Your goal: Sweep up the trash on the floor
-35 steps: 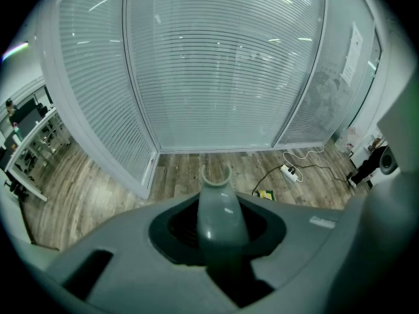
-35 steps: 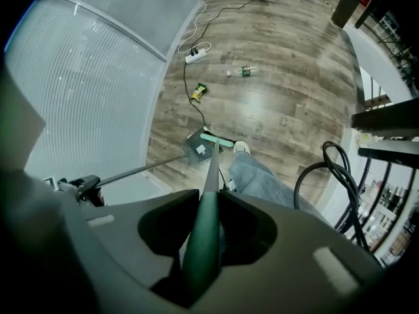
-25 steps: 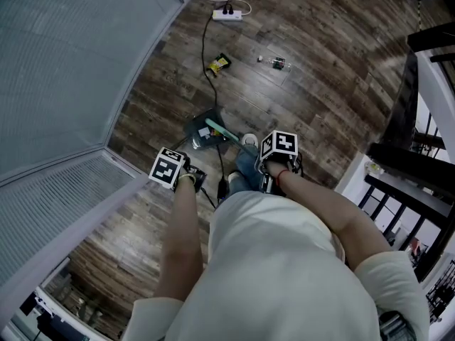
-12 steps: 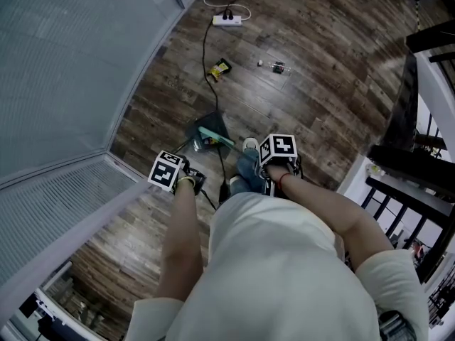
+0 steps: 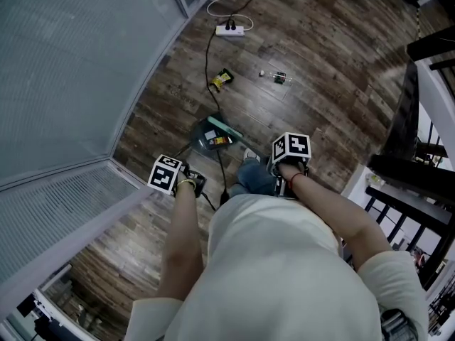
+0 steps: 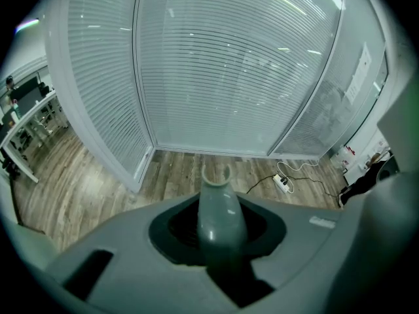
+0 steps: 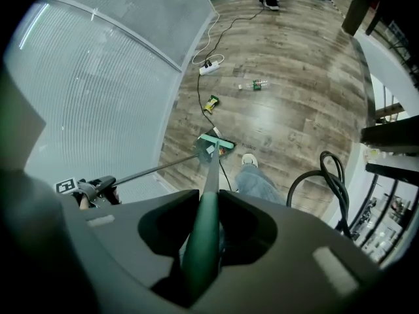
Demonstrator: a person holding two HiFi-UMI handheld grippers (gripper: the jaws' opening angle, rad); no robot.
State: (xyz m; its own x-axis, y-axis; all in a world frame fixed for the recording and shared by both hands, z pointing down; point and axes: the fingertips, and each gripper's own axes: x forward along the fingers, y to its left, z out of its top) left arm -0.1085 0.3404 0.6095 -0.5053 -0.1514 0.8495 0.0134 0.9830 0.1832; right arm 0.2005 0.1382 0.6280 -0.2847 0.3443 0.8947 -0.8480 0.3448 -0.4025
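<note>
The left gripper jaws squeeze the grey dustpan handle. The right gripper jaws squeeze the green broom handle. Far past these jaws, a yellow wrapper and a bottle lie on the floor

legible text — none | wall notice — too small to read

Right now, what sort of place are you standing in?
Probably an office: blind-covered glass partition walls, a wood-plank floor, and a power strip with its cable trailing across the boards.
</note>
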